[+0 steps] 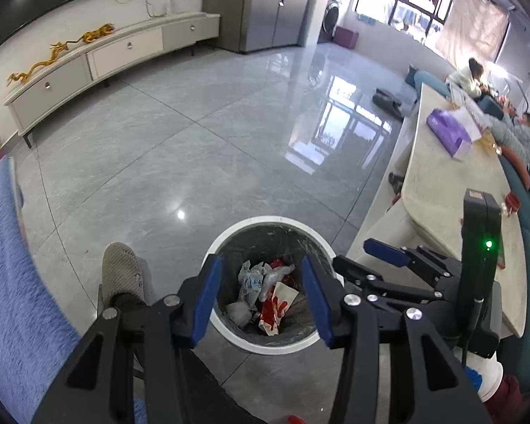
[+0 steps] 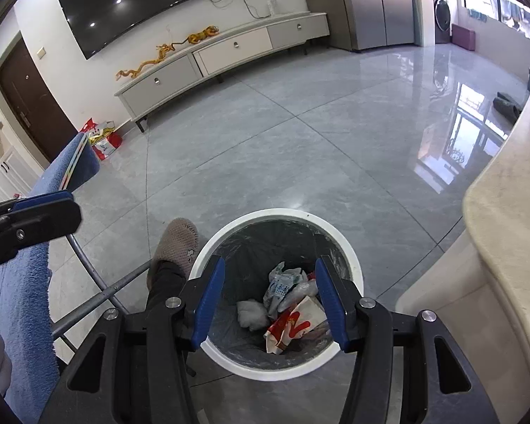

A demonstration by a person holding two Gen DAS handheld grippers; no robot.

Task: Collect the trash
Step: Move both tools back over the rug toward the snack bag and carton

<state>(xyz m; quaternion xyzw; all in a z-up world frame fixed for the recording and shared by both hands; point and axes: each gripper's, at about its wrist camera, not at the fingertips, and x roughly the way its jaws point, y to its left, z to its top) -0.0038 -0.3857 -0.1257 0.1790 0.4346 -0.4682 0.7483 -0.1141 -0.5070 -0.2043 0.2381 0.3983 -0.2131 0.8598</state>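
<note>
Both tongs hang over the trash bin with their blue pads apart and nothing between them: the left gripper stands about half wide, and the right gripper likewise, each framing the bin's open mouth directly below its tips. Down past the pads, on the dark liner, lie the red-and-white paper wrapper, a crumpled printed plastic bag just beyond it, and a white wad of tissue to the left gripper's side of the wrapper. The drop appears done, so the step in hand is likely to clear the bin cleanly. To do that well, lift both tongs straight up before swinging sideways, so no pad catches the white rim or drags the liner. The slippered foot sits just beside the bin on the left gripper's side, and the pale table runs along the right gripper's side, where the purple tissue pack lies farther on; any remaining trash probably lies that way.
</note>
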